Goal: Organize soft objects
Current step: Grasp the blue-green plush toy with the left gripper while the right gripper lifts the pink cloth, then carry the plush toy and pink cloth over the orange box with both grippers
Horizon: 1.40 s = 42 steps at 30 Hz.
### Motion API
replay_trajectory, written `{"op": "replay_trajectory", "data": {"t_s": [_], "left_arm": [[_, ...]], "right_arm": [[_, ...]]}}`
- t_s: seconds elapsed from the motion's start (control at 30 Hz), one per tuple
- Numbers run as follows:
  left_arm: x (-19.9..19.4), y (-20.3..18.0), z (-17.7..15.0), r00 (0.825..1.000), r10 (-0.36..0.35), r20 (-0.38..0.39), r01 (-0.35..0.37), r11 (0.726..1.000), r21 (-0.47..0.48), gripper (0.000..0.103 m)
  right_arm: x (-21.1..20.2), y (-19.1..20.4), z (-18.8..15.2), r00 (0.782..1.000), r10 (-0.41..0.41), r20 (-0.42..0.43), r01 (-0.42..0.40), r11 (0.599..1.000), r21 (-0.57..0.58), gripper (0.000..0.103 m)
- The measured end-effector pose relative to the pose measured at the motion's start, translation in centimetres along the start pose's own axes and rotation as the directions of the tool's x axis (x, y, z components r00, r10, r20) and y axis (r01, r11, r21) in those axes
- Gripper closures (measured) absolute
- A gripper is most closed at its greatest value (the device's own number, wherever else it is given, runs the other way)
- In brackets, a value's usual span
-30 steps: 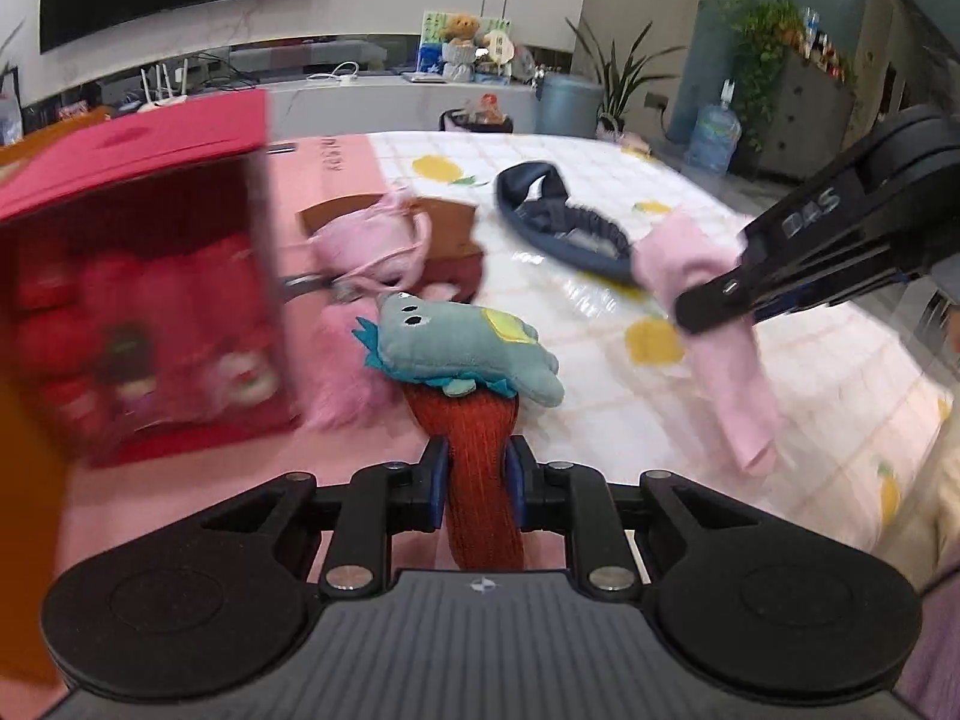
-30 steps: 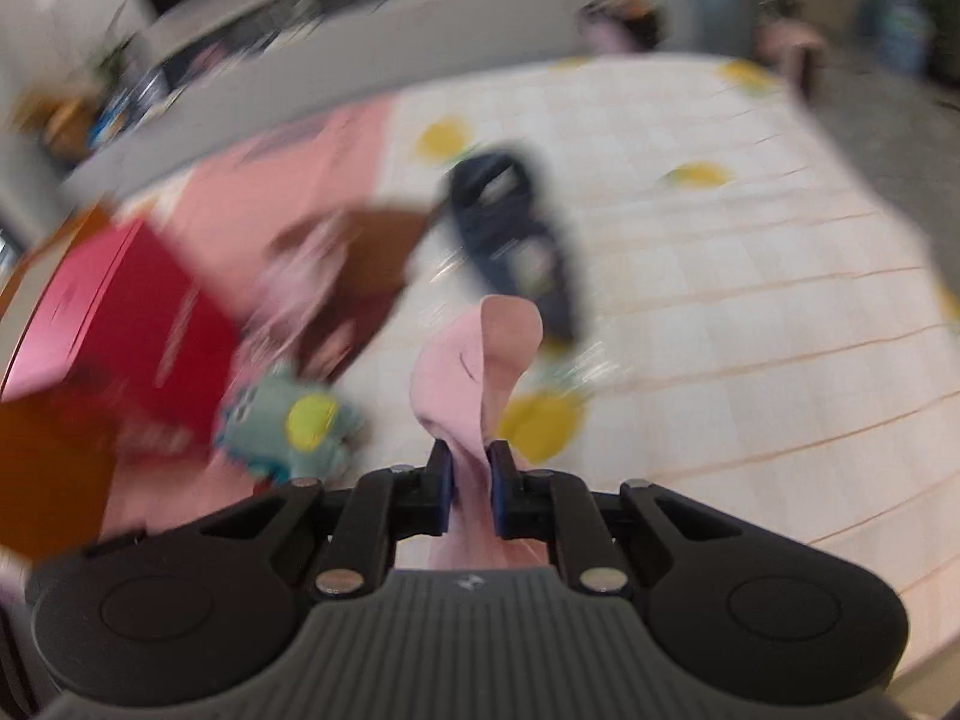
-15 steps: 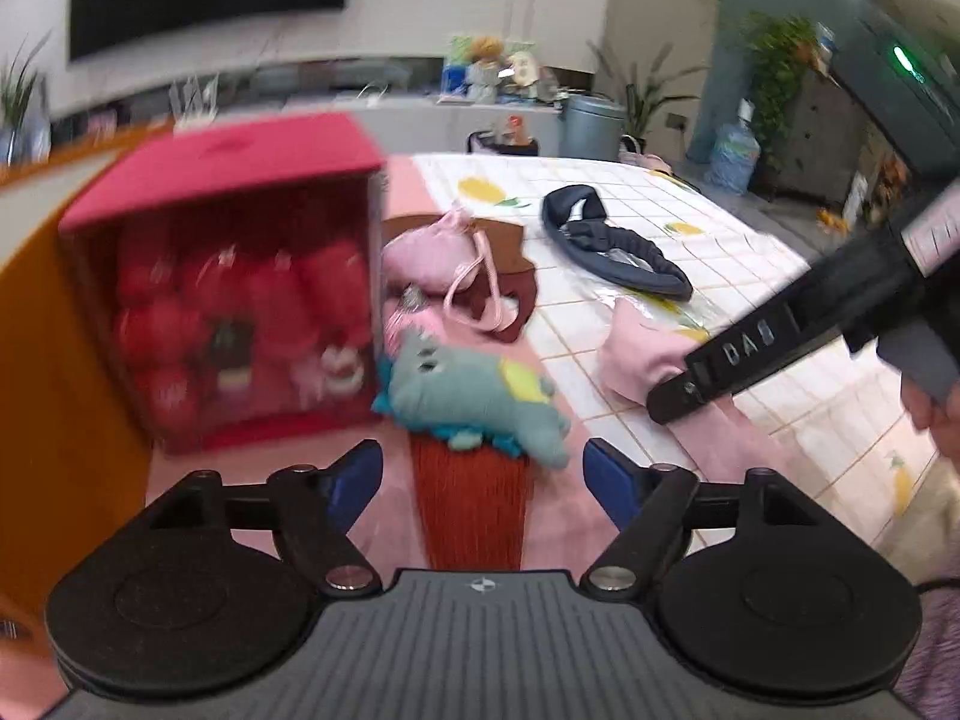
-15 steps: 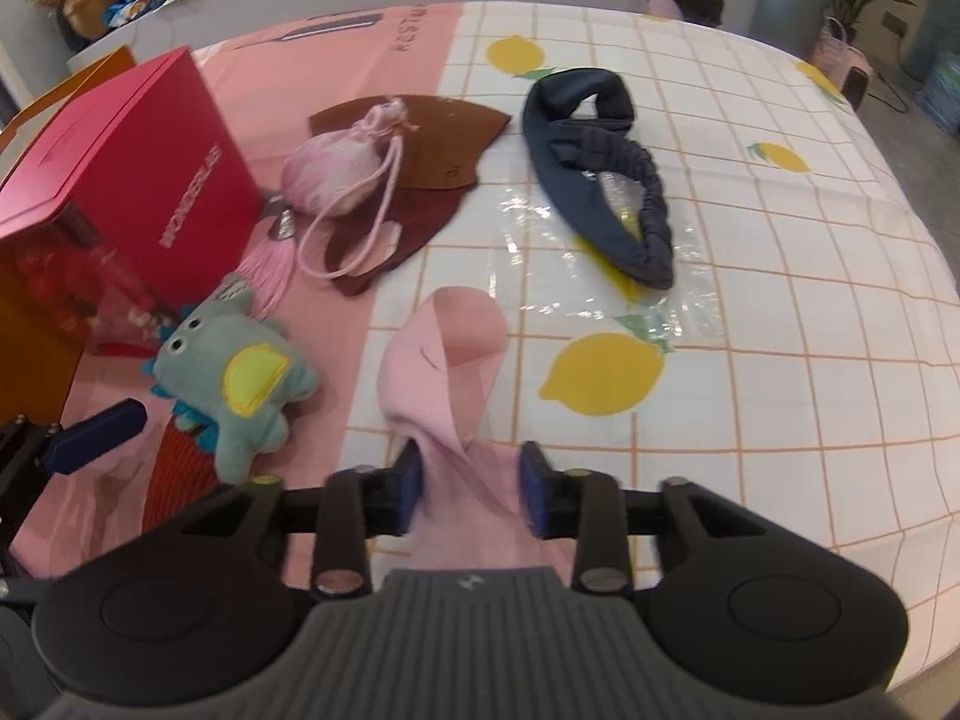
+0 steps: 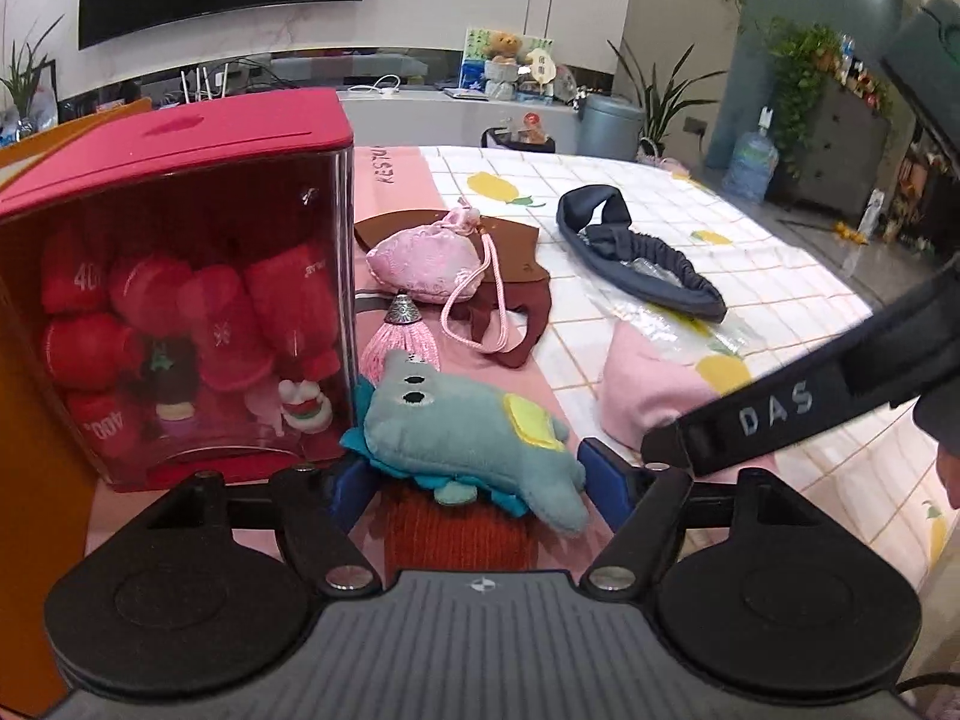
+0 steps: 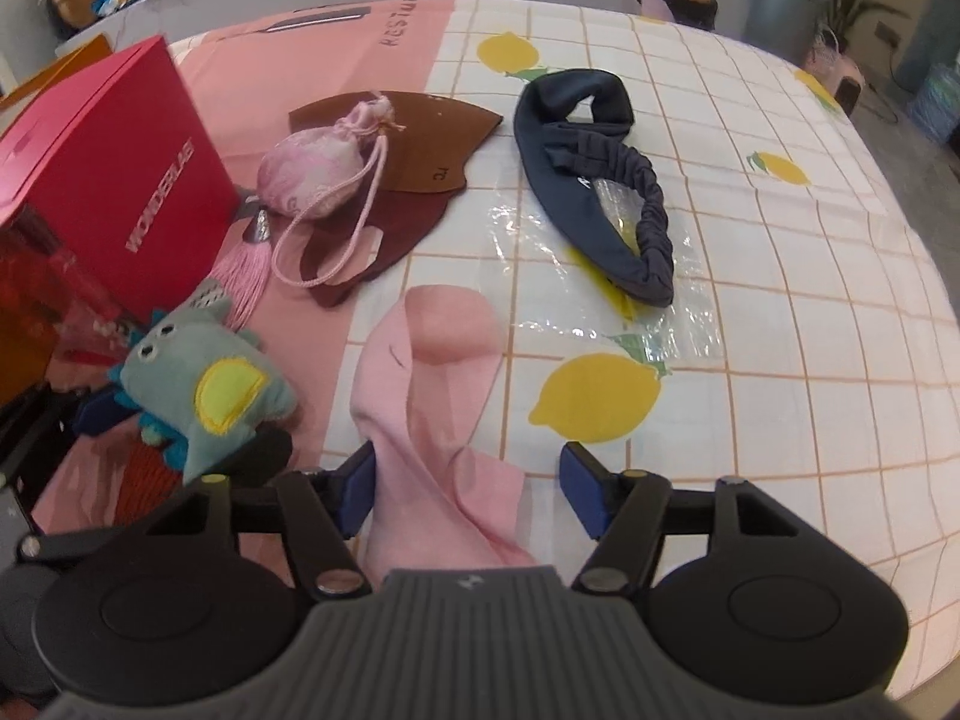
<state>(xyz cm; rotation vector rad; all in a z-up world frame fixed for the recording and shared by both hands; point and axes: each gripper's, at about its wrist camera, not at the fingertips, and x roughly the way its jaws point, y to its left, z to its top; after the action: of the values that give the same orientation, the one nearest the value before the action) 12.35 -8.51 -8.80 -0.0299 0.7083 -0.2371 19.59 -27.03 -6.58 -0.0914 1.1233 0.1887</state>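
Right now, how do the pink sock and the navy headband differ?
The pink sock lies between the right gripper's opening jaws; the navy headband lies farther off, untouched. The sock is pale, smooth and folded; the headband is a dark loop, ruched, resting on clear plastic. Both lie on the lemon-print cloth.

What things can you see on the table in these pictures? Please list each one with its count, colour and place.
plush toy: one, teal with yellow patch, on rust knitted piece
knitted piece: one, rust, between left fingers
sock: one, pink, between right fingers
headband: one, navy, on clear plastic wrap
pouch: one, pink, with cord and tassel, on brown pieces
flat pieces: two, brown and maroon, centre
gift box: one, red, left
tablecloth: one, lemon pattern
left gripper: closing, pads clear of the piece
right gripper: opening, sock released
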Motion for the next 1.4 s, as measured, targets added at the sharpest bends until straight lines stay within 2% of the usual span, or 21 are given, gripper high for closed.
{"op": "replay_trajectory", "data": {"t_s": [0.03,0.2,0.4,0.53,0.8,0.9,1.07,1.17,1.23,1.4], "left_arm": [[-0.1,0.0,-0.1,1.000,0.003,0.002,-0.003,1.000,0.003,0.023],[-0.7,-0.4,-0.4,0.999,0.026,0.023,-0.026,0.999,0.023,0.032],[-1.7,-0.7,-0.3,0.999,-0.011,0.040,0.010,1.000,0.025,0.034],[-2.6,-1.1,-0.4,0.998,-0.023,0.061,0.020,0.999,0.049,0.034],[-4.0,-0.5,0.2,0.997,-0.009,0.074,0.007,1.000,0.019,0.034],[-4.7,-0.5,0.6,0.998,0.029,0.060,-0.031,0.999,0.033,0.034],[-6.9,-0.3,1.7,0.998,0.000,0.069,-0.001,1.000,0.013,0.034],[-8.7,-0.2,2.5,0.992,-0.022,0.123,0.022,1.000,0.005,0.034],[-10.4,0.1,3.0,0.980,-0.044,0.192,0.047,0.999,-0.014,0.034],[-14.1,1.2,4.7,0.949,-0.038,0.313,0.052,0.998,-0.036,0.034]], "right_arm": [[-0.1,0.1,0.0,1.000,-0.003,0.008,0.003,1.000,-0.005,0.058],[-0.6,-0.3,-0.2,1.000,-0.008,0.025,0.008,1.000,0.011,0.082],[-1.9,-0.1,-0.4,0.997,-0.012,0.077,0.012,1.000,-0.001,0.089],[-2.3,0.0,-0.5,0.996,0.001,0.088,-0.001,1.000,-0.001,0.098],[-2.9,0.0,-0.6,0.995,0.002,0.103,-0.004,1.000,0.021,0.100],[-3.4,-0.3,-0.6,0.993,0.003,0.118,-0.009,0.999,0.049,0.100],[-5.5,-0.5,-0.9,0.982,0.022,0.188,-0.043,0.993,0.107,0.101],[-7.4,-0.1,-0.6,0.970,0.040,0.242,-0.073,0.989,0.127,0.101],[-8.8,0.4,-0.5,0.961,0.049,0.271,-0.082,0.990,0.114,0.101],[-12.1,2.4,0.4,0.935,0.030,0.352,-0.065,0.994,0.087,0.101]]}}
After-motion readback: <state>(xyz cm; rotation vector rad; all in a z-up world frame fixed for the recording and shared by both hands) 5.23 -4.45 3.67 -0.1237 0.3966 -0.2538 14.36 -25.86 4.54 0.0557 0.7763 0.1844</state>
